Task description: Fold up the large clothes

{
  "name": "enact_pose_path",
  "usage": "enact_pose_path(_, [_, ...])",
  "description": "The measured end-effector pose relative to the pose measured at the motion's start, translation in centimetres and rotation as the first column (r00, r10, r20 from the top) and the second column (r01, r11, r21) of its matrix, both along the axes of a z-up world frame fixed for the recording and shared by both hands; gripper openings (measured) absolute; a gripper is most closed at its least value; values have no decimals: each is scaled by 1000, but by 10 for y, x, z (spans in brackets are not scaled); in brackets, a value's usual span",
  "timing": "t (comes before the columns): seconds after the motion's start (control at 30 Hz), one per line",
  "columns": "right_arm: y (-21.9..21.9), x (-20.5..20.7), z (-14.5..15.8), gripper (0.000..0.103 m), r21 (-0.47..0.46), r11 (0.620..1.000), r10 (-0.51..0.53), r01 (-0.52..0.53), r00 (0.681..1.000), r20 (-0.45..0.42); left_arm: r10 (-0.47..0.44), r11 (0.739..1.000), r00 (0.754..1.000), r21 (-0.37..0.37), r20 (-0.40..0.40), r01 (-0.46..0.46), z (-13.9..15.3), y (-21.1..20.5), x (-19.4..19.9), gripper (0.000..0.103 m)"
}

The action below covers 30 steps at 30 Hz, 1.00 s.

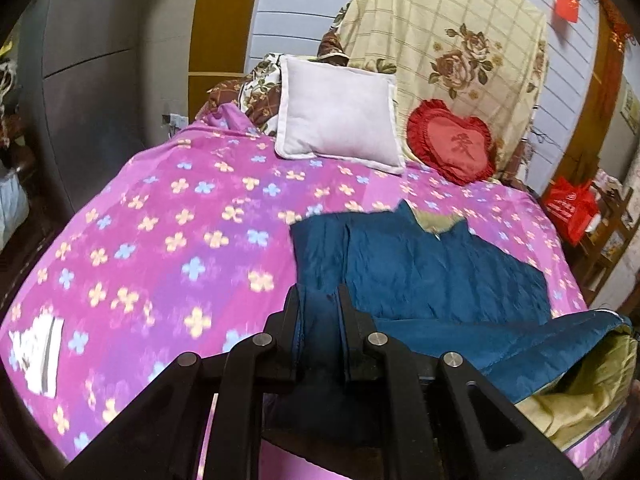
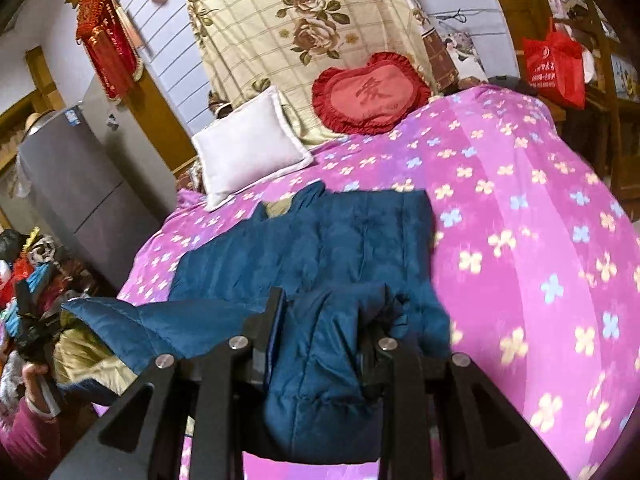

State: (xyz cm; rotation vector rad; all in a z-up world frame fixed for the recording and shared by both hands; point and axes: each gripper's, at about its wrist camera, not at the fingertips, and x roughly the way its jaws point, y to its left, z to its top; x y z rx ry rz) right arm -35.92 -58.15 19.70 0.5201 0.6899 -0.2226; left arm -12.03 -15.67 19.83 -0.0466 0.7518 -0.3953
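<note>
My left gripper (image 1: 320, 300) was clamped tight on a thin edge of the blue quilted jacket (image 1: 420, 264), the fabric pinched between both black fingers (image 1: 290, 320). My right gripper (image 2: 328, 312) was clenched on a thicker bunched fold of the same jacket (image 2: 340, 240), which spilled back over the linkage and hid the inner faces of its fingers (image 2: 272, 316). Ahead of both grippers the rest of the jacket lay spread on the pink flowered bedspread (image 1: 160, 240), its olive lining (image 1: 592, 392) showing where the lifted hem sagged between my hands. Beyond it sat a white pillow (image 1: 340, 120) and a red heart cushion (image 1: 452, 144). A red bag (image 1: 572, 208) hung far right, contents unseen. My pink sleeve (image 2: 24, 440) was cut off at the right view's edge.
</note>
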Motion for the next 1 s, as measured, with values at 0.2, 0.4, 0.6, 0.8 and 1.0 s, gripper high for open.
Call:
enact_pose_path(0.2, [-26, 56, -1, 28, -42, 998, -52, 51, 998, -26, 60, 998, 998, 20, 2, -60, -7, -33, 53, 0])
enact_pose_path(0.4, [-50, 111, -21, 28, -60, 994, -98, 94, 993, -68, 114, 992, 993, 51, -14, -114, -30, -61, 102, 0])
enact_pose_path(0.6, [-69, 150, -51, 28, -70, 990, -126, 119, 986, -111, 143, 986, 990, 89, -17, -141, -58, -83, 140, 0])
enact_pose_path(0.8, [-86, 180, -80, 27, -82, 981, -185, 176, 975, -127, 163, 977, 987, 142, 0, -162, -79, -108, 169, 0])
enact_pose_path(1.0, [-91, 203, -117, 28, -112, 970, -233, 217, 959, -163, 183, 978, 981, 112, -56, -176, -107, -113, 191, 7])
